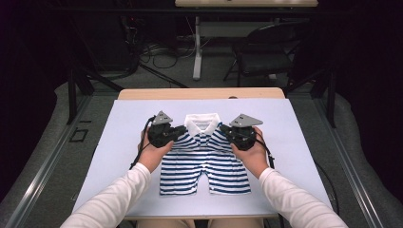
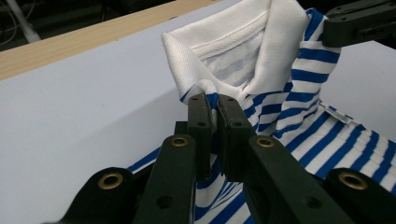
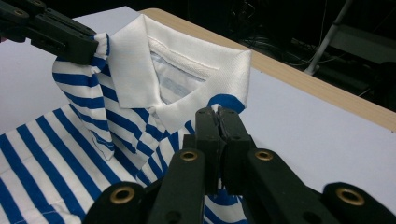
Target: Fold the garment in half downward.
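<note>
A small polo garment (image 1: 204, 161) with blue and white stripes and a white collar (image 1: 202, 122) lies on a pale sheet (image 1: 119, 142), its short legs toward me. My left gripper (image 1: 182, 130) is shut on the striped cloth at the left shoulder beside the collar (image 2: 280, 42), with fabric pinched between its tips (image 2: 212, 101). My right gripper (image 1: 223, 130) is shut on the right shoulder, biting a blue stripe under the collar corner (image 3: 217, 113). The shoulders are lifted and bunched inward. Each gripper view shows the other gripper (image 2: 359, 23) (image 3: 56, 35) holding the far shoulder.
The pale sheet covers a wooden table whose bare far edge (image 1: 199, 93) shows behind the collar. Beyond it stand a black folding chair (image 1: 266, 52), a white table leg (image 1: 197, 47) and floor cables. Bare sheet lies left and right of the garment.
</note>
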A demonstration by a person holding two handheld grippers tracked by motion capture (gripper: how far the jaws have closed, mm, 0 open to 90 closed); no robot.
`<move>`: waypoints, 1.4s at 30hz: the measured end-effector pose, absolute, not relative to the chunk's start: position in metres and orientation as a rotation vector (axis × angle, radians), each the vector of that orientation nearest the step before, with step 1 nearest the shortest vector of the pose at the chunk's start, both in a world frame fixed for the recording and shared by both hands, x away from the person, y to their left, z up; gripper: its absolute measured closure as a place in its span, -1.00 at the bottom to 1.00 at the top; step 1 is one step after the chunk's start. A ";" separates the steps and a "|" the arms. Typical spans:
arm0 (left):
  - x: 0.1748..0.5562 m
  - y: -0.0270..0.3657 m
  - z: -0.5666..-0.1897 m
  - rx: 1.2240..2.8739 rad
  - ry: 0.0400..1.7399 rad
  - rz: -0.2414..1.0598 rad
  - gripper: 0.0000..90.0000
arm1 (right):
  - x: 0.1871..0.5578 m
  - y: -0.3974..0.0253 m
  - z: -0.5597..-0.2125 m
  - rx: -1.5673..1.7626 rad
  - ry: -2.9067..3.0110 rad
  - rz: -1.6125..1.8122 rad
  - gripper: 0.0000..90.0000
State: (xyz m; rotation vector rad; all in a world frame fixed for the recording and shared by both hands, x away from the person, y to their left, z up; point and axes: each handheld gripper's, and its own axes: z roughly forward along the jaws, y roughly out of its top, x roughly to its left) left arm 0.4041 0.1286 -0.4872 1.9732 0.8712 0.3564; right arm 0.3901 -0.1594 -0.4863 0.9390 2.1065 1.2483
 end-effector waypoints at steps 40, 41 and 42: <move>0.343 0.149 -0.529 1.898 0.882 0.274 0.89 | 0.318 -0.170 -0.519 0.929 2.139 1.318 0.96; 0.341 0.150 -0.530 1.899 0.879 0.270 0.89 | 0.317 -0.171 -0.521 0.933 2.137 1.323 0.96; 0.339 0.150 -0.532 1.900 0.876 0.269 0.89 | 0.316 -0.171 -0.522 0.936 2.139 1.323 0.96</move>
